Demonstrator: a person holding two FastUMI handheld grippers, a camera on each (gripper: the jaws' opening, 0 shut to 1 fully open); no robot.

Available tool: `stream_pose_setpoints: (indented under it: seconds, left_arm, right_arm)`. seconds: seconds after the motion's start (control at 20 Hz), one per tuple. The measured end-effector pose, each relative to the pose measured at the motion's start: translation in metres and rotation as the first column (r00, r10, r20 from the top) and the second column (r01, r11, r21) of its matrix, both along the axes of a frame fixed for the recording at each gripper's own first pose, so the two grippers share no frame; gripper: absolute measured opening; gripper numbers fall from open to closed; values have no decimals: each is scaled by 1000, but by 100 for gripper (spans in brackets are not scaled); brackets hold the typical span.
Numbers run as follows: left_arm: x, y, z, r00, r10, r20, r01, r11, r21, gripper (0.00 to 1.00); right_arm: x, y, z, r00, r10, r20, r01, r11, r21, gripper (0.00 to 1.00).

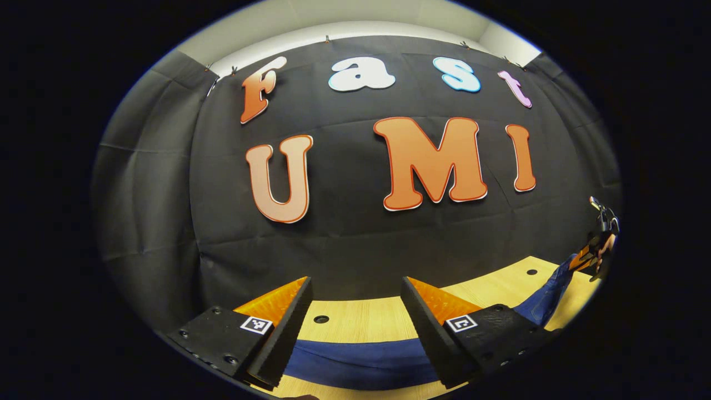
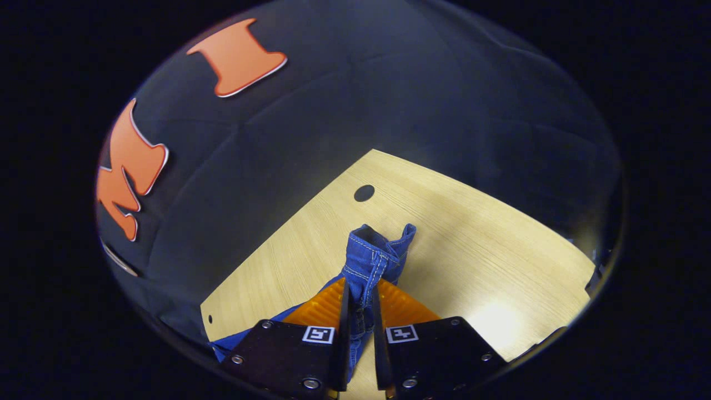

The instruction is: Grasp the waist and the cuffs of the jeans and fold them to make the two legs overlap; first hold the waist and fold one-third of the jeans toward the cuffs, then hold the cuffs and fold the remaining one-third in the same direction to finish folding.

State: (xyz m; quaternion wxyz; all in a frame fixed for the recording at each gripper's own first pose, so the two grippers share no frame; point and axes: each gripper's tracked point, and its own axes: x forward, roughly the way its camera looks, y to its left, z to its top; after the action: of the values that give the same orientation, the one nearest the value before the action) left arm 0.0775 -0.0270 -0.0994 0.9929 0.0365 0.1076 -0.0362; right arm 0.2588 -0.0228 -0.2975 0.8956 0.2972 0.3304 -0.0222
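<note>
Blue jeans (image 1: 361, 361) lie across the wooden table (image 1: 377, 319), running under my left gripper (image 1: 355, 294) and off to the right. That gripper stands open above the denim, with nothing between its fingers. At the far right of the left gripper view, the right gripper (image 1: 597, 253) lifts one end of the jeans off the table. In the right gripper view, my right gripper (image 2: 360, 294) is shut on the jeans (image 2: 373, 255); a bunched, stitched hem sticks up past the fingertips. Whether that end is the waist or a cuff I cannot tell.
The light wooden table (image 2: 472, 244) has small round holes (image 2: 364, 193) near its back edge (image 1: 321, 319). The black cloth wall rises directly behind the table. Bare wood lies to the right of the held denim.
</note>
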Motion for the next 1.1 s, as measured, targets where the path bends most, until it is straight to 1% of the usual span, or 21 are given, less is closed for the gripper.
stream_pose_setpoints:
  seconds: [0.05, 0.1, 0.25, 0.35, 0.45, 0.55, 0.75, 0.85, 0.9, 0.95, 1.05, 1.1]
  left_arm:
    - [1, 6, -2, 1000, -2, -3, 2, 1000, 8, 100]
    - [1, 11, -4, 1000, -4, -2, 4, 1000, 9, 98]
    - [1, 30, -15, 1000, 3, -21, -3, 1000, -3, 98]
    - [1, 43, -22, 999, 17, -35, -17, 1000, -8, 100]
    - [1, 58, -31, 998, 35, -54, -36, 999, -9, 98]
    - [-1, 73, -37, 996, 54, -65, -55, 998, -9, 98]
    - [-1, 103, -54, 991, 90, -98, -91, 996, -4, 98]
    - [-3, 115, -67, 987, 104, -122, -106, 994, -10, 98]
    - [-4, 121, -75, 984, 112, -140, -116, 993, -15, 98]
    - [-5, 126, -82, 980, 119, -160, -125, 992, -23, 98]
    - [-7, 137, -98, 972, 131, -194, -141, 989, -42, 98]
    - [-9, 142, -106, 967, 139, -213, -152, 987, -50, 98]
  right_arm:
    - [-1, 4, 7, 1000, 4, 17, -4, 1000, -24, 20]
    - [-4, 11, 15, 999, 22, 34, -21, 999, -41, 20]
    - [-12, 31, 39, 995, 66, 79, -59, 994, -91, 20]
    - [-17, 50, 59, 987, 109, 117, -93, 987, -130, 20]
    - [-20, 75, 75, 977, 158, 146, -132, 976, -172, 20]
    - [-32, 103, 90, 964, 204, 169, -172, 967, -186, 20]
    - [-58, 160, 110, 931, 304, 200, -261, 941, -217, 20]
    - [-72, 189, 111, 909, 361, 207, -310, 920, -240, 20]
    - [-78, 205, 107, 894, 398, 203, -343, 903, -259, 20]
    - [-83, 220, 102, 888, 418, 193, -361, 892, -273, 19]
    - [-89, 243, 95, 874, 451, 180, -399, 878, -265, 19]
    - [-95, 259, 89, 862, 473, 182, -421, 868, -261, 20]
